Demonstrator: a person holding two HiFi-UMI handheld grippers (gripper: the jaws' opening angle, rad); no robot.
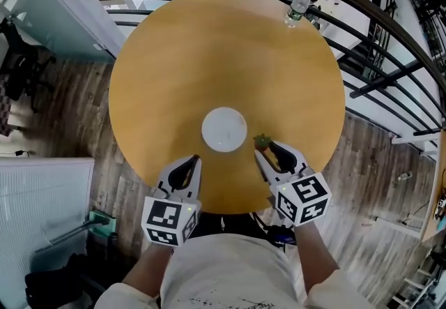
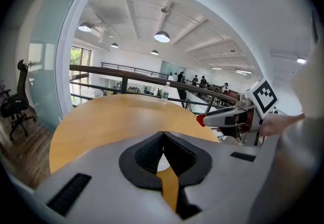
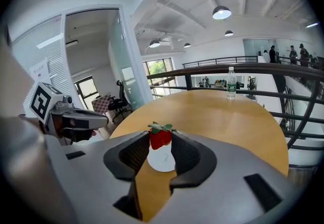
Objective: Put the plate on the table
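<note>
We held both grippers low over the near edge of the round wooden table point(image 1: 209, 56), each tilted downward and angled in toward the white plate point(image 1: 224, 129), which lay flat on the tabletop just ahead of their tips. Our left gripper point(image 1: 195, 160) had its jaws pressed together with nothing in them; our right gripper point(image 1: 260, 150) was clamped on a red strawberry point(image 3: 161, 138) just beside the plate's rim. A water bottle point(image 1: 298, 6) stood at the far edge by a dark railing point(image 1: 390, 28), with plank flooring point(image 1: 56, 105) around the table
</note>
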